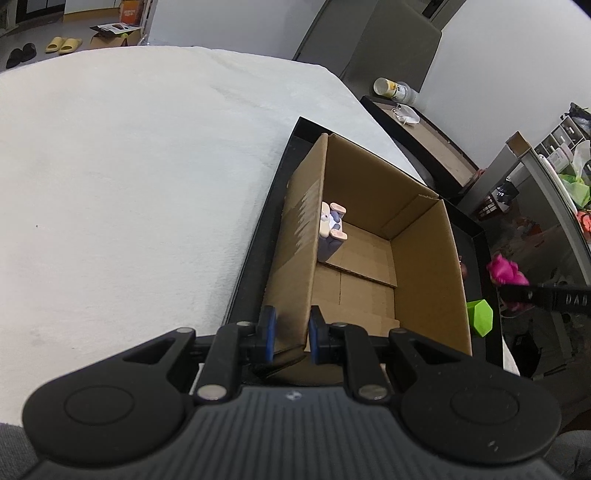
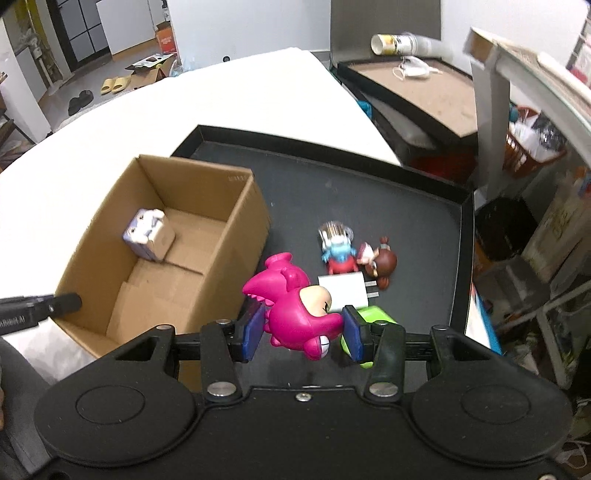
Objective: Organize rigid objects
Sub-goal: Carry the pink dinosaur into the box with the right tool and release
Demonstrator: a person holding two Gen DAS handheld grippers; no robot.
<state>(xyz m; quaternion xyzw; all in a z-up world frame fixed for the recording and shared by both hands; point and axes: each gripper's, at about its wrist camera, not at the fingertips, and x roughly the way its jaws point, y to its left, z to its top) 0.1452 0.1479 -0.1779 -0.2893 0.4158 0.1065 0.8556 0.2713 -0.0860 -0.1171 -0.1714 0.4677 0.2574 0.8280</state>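
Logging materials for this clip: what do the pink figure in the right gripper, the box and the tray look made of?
Pink dinosaur figure: likely hard glossy plastic or vinyl; it shows highlights and moulded edges. Cardboard box: plain brown corrugated cardboard, matte, with fold lines and flaps. Black tray: dark matte floor with a thin raised rim; plastic or coated board, cannot tell.

White-covered desk (image 1: 129, 177), cloth faintly creased. Plain white wall (image 1: 229, 22) behind it, with a grey chair back (image 1: 391, 48) pushed up to the far edge. Pale floor (image 2: 110, 70) to the far left: yellow slippers (image 1: 63, 45), dark slippers (image 1: 21, 54), an opened cardboard carton (image 1: 110, 35). To the right, a low black-framed side table (image 2: 417, 92) carrying a tipped cup stack (image 2: 399, 44) and a face mask (image 2: 415, 70). Cluttered shelving (image 1: 561, 147) beyond. Even indoor light.
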